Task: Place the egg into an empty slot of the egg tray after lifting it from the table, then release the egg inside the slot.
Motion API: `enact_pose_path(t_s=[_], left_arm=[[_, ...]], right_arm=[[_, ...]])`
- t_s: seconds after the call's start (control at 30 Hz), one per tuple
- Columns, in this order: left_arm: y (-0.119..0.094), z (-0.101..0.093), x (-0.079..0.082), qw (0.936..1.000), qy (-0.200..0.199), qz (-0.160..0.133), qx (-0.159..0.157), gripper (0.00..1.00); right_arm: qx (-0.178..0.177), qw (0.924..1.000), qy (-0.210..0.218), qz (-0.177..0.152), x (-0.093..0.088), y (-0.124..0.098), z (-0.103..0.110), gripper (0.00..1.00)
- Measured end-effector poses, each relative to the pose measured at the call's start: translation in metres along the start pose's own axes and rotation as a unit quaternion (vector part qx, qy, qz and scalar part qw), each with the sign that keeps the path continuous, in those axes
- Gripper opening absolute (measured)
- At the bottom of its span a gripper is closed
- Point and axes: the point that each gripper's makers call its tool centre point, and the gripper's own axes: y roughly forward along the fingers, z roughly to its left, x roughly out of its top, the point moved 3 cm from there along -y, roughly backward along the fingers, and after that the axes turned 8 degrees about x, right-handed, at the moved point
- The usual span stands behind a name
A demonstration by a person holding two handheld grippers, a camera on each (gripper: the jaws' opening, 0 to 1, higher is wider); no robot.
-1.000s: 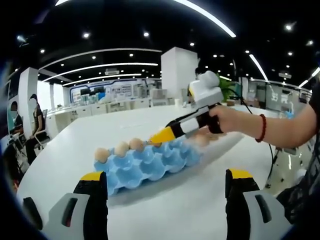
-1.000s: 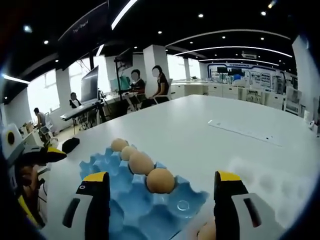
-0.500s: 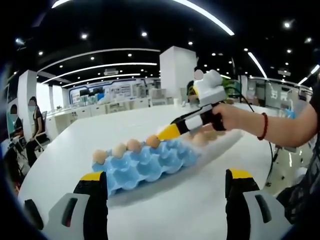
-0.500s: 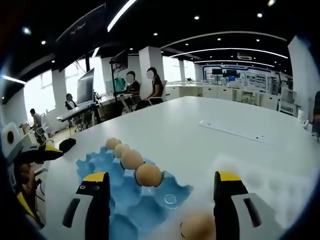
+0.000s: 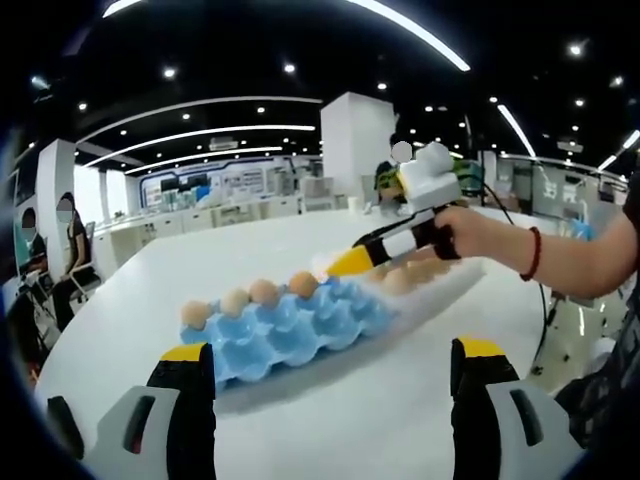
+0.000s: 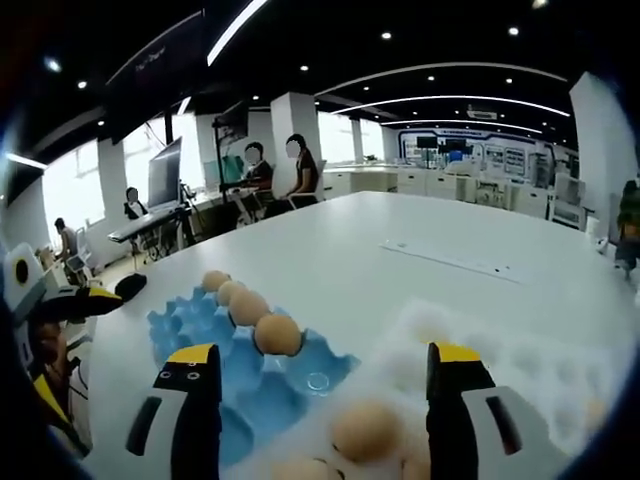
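A blue egg tray (image 5: 270,345) lies on the white table (image 5: 400,420), with several brown eggs (image 5: 264,291) in its far row. My right gripper (image 5: 335,268), held by a hand, hovers open past the tray's right end, over loose eggs (image 5: 400,280). In the right gripper view the blue tray (image 6: 178,325) and its row of eggs (image 6: 278,334) lie ahead on the left. A loose egg (image 6: 365,430) lies low between my right gripper's (image 6: 320,385) wide-apart fingers, untouched. My left gripper (image 5: 330,370) stands open near the table's front.
The loose eggs rest on a bumpy whitish sheet (image 6: 500,360) right of the blue tray. My left gripper (image 6: 70,305) shows at the left edge. People sit at desks (image 6: 270,170) beyond the table. A long flat strip (image 6: 450,260) lies farther back.
My right gripper has drawn back from the blue tray's end toward the loose eggs; more loose eggs have come into the right gripper view. My left gripper has stayed put.
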Motion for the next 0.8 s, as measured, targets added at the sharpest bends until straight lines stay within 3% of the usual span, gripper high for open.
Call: enact_pose_path(t_s=[0.8], left_arm=[[0.007, -0.012, 0.004, 1.0, 0.0, 0.002, -0.003, 1.0]], right_arm=[[-0.023, 0.9997, -0.003, 0.004, -0.008, -0.029, -0.024, 0.86]])
